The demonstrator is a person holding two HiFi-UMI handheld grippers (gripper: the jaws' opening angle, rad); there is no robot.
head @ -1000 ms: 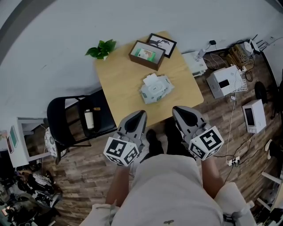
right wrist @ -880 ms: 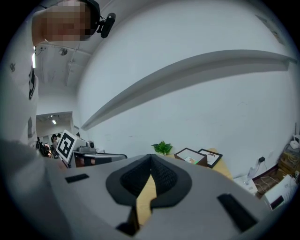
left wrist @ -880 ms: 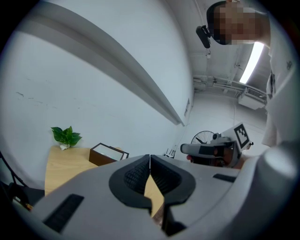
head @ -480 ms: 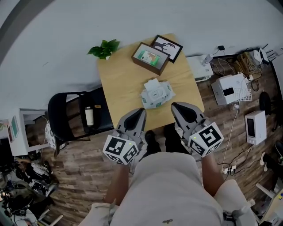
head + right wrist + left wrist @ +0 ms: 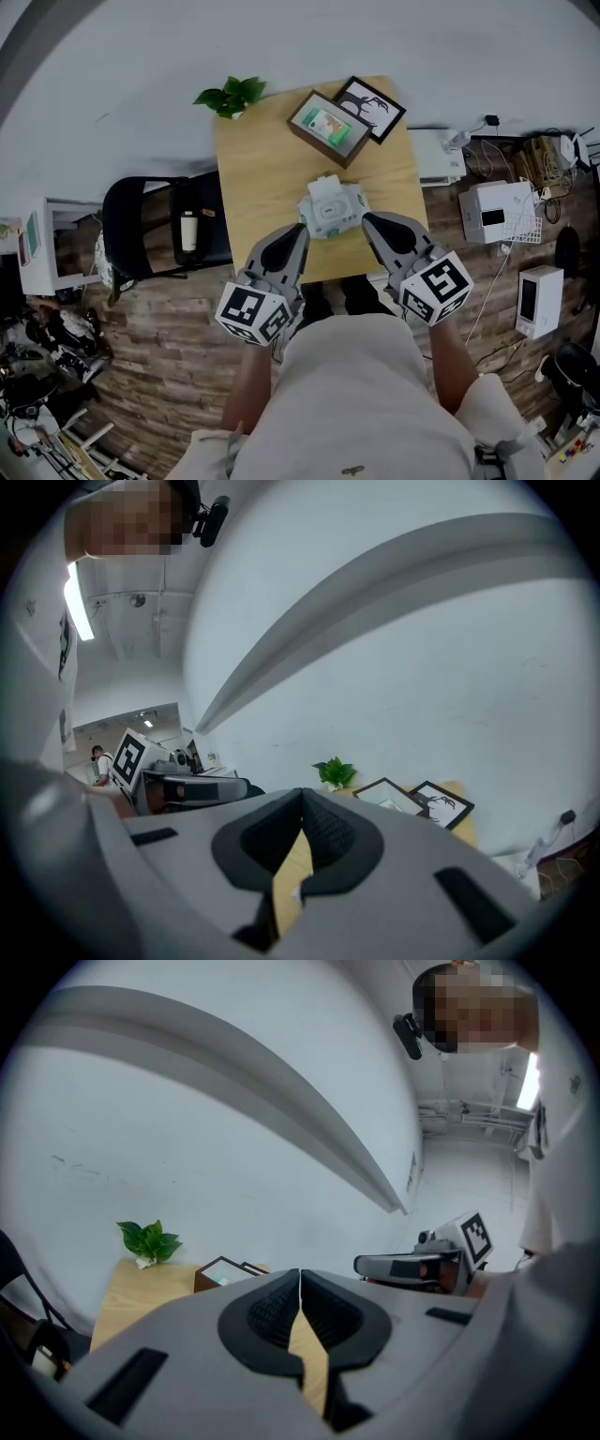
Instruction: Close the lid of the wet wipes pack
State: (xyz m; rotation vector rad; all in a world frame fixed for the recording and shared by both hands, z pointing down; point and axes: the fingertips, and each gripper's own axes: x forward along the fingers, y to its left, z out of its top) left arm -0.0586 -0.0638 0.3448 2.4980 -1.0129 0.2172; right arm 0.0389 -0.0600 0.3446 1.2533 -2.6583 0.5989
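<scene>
Grey and marker-cubed, our left tool and right tool hang at the near edge of the wooden surface, each with jaws pressed together and empty. Just beyond their tips lies the wet wipes pack, its lid seemingly raised. We judge this the approach step; next, one tool must reach over and press that lid flat.
</scene>
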